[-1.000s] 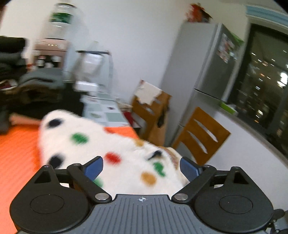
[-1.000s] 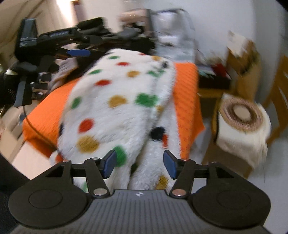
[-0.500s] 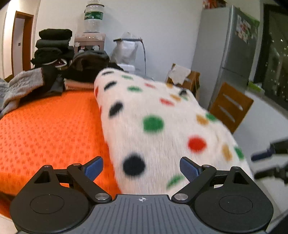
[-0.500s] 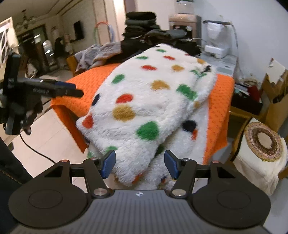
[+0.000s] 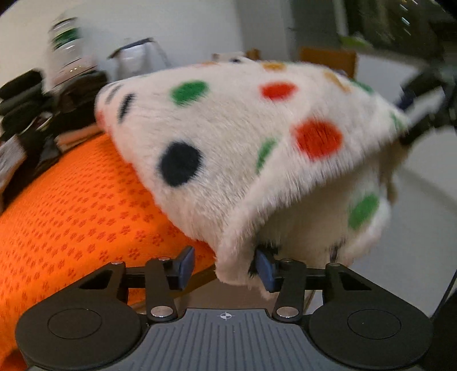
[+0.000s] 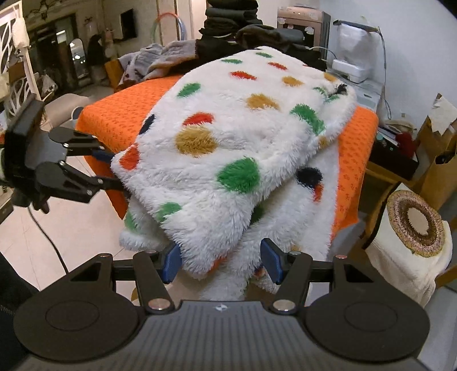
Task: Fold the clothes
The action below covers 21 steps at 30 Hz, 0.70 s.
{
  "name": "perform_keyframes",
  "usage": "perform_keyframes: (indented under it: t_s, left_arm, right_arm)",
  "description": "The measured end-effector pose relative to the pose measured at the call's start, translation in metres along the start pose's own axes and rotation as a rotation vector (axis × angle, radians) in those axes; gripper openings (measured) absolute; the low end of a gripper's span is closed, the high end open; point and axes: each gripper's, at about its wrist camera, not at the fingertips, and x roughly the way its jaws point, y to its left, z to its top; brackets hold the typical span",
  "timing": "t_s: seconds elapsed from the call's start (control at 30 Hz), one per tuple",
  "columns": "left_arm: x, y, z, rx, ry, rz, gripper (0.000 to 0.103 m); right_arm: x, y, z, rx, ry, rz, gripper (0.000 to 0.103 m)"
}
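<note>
A white fleece garment with coloured dots (image 6: 242, 134) lies folded on the orange-covered table (image 6: 120, 114), and its near edge hangs over the table's front. My right gripper (image 6: 220, 262) is open just below that hanging fold. Fleece sits between its blue pads, and the left pad touches it. My left gripper (image 5: 222, 266) is open but narrowed around a hanging corner of the garment (image 5: 234, 265). That corner rests against the right pad and stays clear of the left one. In the right wrist view, the left gripper (image 6: 117, 171) reaches into the garment's left edge.
Stacked dark clothes (image 6: 231, 20) and a grey sweater (image 6: 160, 60) lie at the table's far end, by a water dispenser (image 6: 302, 20). A cushioned stool (image 6: 411, 237) and cardboard boxes (image 6: 440, 159) stand to the right. Tiled floor (image 6: 71, 228) lies to the left.
The left gripper dropped to the garment's hanging corner and its fingers narrowed around it. The right gripper moved closer under the hanging fold, with its gap unchanged.
</note>
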Motion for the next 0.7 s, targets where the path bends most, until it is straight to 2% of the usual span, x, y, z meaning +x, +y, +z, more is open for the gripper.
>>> perform_keyframes:
  t_s: [0.1,0.13,0.2,0.27,0.3,0.33,0.43,0.57,0.7]
  left_arm:
    - [0.012,-0.004,-0.003,0.096,0.001,-0.021,0.041]
    - [0.015,-0.006,-0.003,0.123,0.002,-0.026,0.035]
    - [0.021,-0.012,-0.001,0.168,0.012,-0.034,0.027]
    - [0.023,-0.016,0.001,0.166,0.036,-0.037,0.020]
    - [0.022,-0.017,0.002,0.152,0.042,-0.034,0.019]
    - [0.021,-0.018,0.003,0.139,0.047,-0.031,0.016]
    - [0.012,-0.023,0.002,0.102,0.073,-0.013,0.009]
    - [-0.011,-0.029,0.004,0.008,0.089,0.020,0.008]
    - [-0.045,-0.026,0.013,-0.207,0.086,0.057,0.008]
  right_arm:
    - [0.001,0.002,-0.001,-0.016,-0.005,0.001,0.065]
    - [0.001,0.002,0.000,-0.021,-0.006,0.001,0.063]
    - [0.002,0.002,0.000,-0.024,-0.006,-0.004,0.054]
    - [0.003,0.001,0.001,-0.014,0.000,-0.012,0.045]
    - [0.004,0.001,0.001,-0.005,0.001,-0.017,0.043]
    - [0.003,0.001,0.001,0.004,0.001,-0.022,0.036]
    - [0.002,0.000,0.001,0.032,-0.002,-0.033,0.012]
    - [-0.012,0.002,0.003,0.057,-0.045,-0.086,0.008]
    - [-0.033,0.004,0.004,0.065,-0.088,-0.121,0.008]
